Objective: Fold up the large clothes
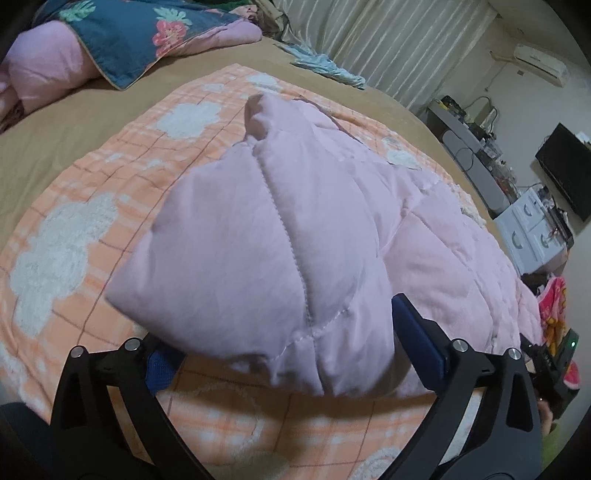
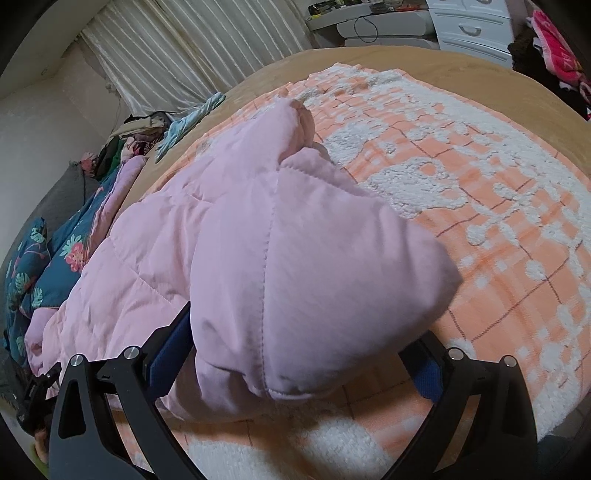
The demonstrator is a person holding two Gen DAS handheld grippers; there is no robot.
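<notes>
The left tool (image 1: 284,354) points forward and slightly down over the bed (image 1: 74,147), its 2 black fingers spread wide with a puffy corner of the pink quilted jacket (image 1: 280,236) bulging between them; the blue pad at 4 o'clock presses against the fabric, but the pad at 8 o'clock is mostly hidden under the overhanging cloth, so I cannot tell whether this tool truly clamps the jacket. The right tool (image 2: 295,354) sits in a mirrored pose, fingers equally wide apart, a second padded corner of the pink quilted jacket (image 2: 295,240) filling the gap and covering both blue pads' tips; here too I cannot tell if it grips. The jacket lies on an orange checked blanket (image 1: 92,229) with white fluffy clouds, spread on the tan bed, and stretches from each tool toward 12 o'clock, ending in a raised bunched tip. The left view alone shows a wall air conditioner (image 1: 539,64) at 2 o'clock, a dark screen (image 1: 565,170) at 3 o'clock, and part of the other tool at 4 o'clock. The right view alone shows a heap of clothes (image 2: 136,136) at 10 o'clock by the curtain (image 2: 192,48), and white drawers (image 2: 472,26) at 1 o'clock. Both views show the floral teal bedding (image 1: 129,33) and a light blue garment (image 2: 192,118).
</notes>
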